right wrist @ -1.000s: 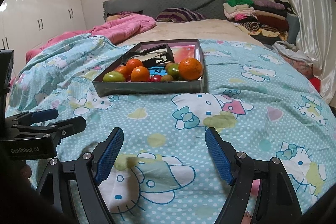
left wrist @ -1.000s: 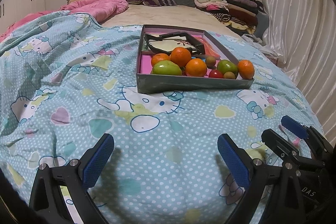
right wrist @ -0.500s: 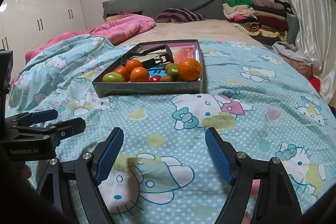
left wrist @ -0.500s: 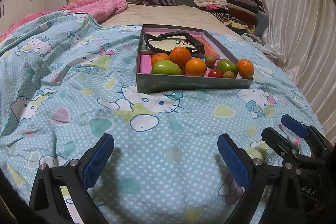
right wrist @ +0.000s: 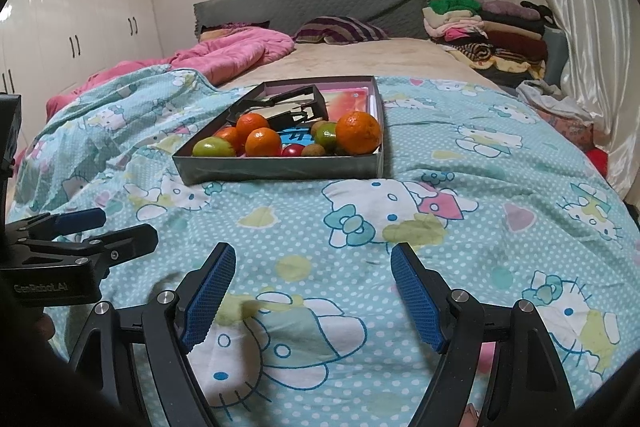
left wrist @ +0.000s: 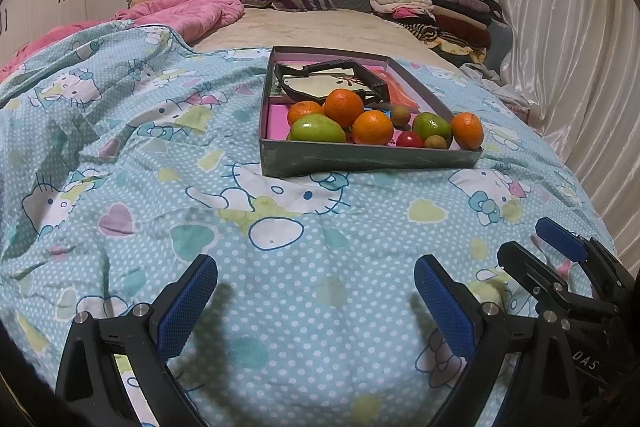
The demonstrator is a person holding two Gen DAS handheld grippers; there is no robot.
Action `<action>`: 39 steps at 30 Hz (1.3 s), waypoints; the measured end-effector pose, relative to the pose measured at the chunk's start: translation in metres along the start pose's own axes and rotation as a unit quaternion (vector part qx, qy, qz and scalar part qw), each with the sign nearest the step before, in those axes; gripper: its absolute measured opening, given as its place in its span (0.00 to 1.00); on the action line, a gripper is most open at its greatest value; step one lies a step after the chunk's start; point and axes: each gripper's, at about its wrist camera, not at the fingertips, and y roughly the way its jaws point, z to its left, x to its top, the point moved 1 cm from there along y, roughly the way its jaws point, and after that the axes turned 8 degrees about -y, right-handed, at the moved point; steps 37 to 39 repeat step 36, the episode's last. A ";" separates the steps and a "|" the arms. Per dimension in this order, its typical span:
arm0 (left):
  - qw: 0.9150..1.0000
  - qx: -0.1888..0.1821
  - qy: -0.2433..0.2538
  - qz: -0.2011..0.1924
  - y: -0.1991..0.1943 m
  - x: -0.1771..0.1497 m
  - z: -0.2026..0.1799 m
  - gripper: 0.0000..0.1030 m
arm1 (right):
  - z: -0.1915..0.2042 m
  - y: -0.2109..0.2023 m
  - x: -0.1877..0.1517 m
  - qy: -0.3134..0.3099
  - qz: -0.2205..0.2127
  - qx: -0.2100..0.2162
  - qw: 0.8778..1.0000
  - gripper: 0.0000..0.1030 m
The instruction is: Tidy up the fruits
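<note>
A grey box (left wrist: 360, 158) sits on the bed, also in the right wrist view (right wrist: 280, 169). It holds several oranges (left wrist: 343, 107), a green mango (left wrist: 317, 128), a lime (left wrist: 432, 125), a small red fruit (left wrist: 409, 139) and small brown fruits (left wrist: 400, 115). One orange (right wrist: 358, 132) lies in the box's near right corner. A black tray (left wrist: 332, 81) lies at the back of the box. My left gripper (left wrist: 316, 301) is open and empty, well short of the box. My right gripper (right wrist: 312, 297) is open and empty, beside the left.
The bed has a teal Hello Kitty cover (left wrist: 160, 187). A pink quilt (left wrist: 180, 11) lies at the far left. Folded clothes (left wrist: 432, 11) are piled at the far right. A white curtain (left wrist: 580, 67) hangs along the right side. White wardrobes (right wrist: 80, 27) stand on the left.
</note>
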 end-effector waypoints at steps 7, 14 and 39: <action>1.000 0.000 0.000 0.001 0.000 0.000 0.001 0.97 | 0.000 0.001 0.000 -0.002 0.001 -0.001 1.000 0.79; 1.000 0.000 -0.001 0.002 0.000 0.000 0.002 0.97 | 0.000 0.002 0.000 -0.002 0.002 -0.002 1.000 0.79; 1.000 -0.003 -0.009 0.004 0.005 0.000 0.009 0.97 | -0.004 0.003 0.000 -0.003 0.002 -0.017 1.000 0.79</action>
